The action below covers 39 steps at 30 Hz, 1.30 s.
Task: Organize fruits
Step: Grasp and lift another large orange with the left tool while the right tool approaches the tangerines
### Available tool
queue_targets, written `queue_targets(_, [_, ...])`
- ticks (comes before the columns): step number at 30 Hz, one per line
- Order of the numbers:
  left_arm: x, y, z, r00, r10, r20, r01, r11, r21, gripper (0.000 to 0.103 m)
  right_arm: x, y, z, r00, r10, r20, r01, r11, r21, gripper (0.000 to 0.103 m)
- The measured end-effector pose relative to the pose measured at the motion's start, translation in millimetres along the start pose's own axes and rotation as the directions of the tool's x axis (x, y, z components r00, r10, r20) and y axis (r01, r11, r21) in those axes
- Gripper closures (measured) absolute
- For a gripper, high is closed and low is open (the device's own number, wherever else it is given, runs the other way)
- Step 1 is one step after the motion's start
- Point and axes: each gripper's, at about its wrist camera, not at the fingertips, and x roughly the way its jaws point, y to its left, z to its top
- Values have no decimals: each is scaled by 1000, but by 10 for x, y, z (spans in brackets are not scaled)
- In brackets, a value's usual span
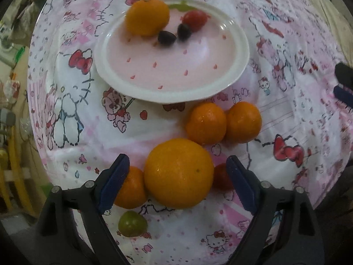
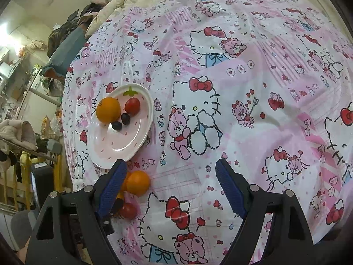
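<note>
A pink strawberry-print plate (image 1: 172,75) holds a small orange (image 1: 147,16), a red tomato (image 1: 195,19) and two dark grapes (image 1: 167,37). My left gripper (image 1: 177,176) is open, its jaws on either side of a large orange (image 1: 178,173) on the cloth, not touching it. A small orange (image 1: 130,187), a red tomato (image 1: 221,176), two more oranges (image 1: 206,123) and a green fruit (image 1: 132,223) lie around it. My right gripper (image 2: 171,183) is open and empty over the cloth, to the right of the plate (image 2: 123,141).
The fruit lies on a pink Hello Kitty cloth (image 2: 242,88) that covers a bed. The right gripper's tip (image 1: 344,84) shows at the right edge of the left wrist view. Cluttered shelves and furniture (image 2: 22,110) stand beyond the cloth's left edge.
</note>
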Motion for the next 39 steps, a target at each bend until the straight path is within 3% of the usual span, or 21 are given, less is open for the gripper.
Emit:
queue_targets(3, [5, -18, -9, 1000, 7, 5, -7, 1000, -7, 19, -19, -28, 12, 1000, 8, 3, -8, 1000, 14, 18])
queue_targets(5, [24, -35, -9, 1000, -14, 0, 14, 1000, -4, 37, -27, -19, 16, 1000, 18, 5, -18, 1000, 17, 18])
queue_targets(11, [34, -82, -8, 1000, -10, 4, 10, 1000, 16, 48, 2, 31, 9, 1000, 11, -3, -11, 1000, -1, 18])
queue_targets(15, [-40, -56, 49, 1000, -18, 11, 18, 1000, 12, 49, 7, 8, 18, 1000, 8, -1, -8, 1000, 5, 18])
queue_targets(23, [-569, 22, -4, 988, -61, 140, 64, 998, -15, 49, 57, 21, 8, 1000, 6, -14, -6, 1000, -6, 18])
queue_targets(29, [-796, 308, 1, 973, -65, 222, 85, 993, -82, 49, 151, 82, -19, 999, 13, -37, -14, 1000, -23, 18])
queue_targets(34, [-840, 470, 38, 966, -84, 246, 119, 984, -131, 49, 343, 143, -42, 989, 116, -95, -116, 993, 8, 21])
queue_targets(39, [-837, 563, 56, 964, -103, 245, 147, 974, -170, 49, 651, 273, -49, 978, 128, -162, -130, 991, -2, 28])
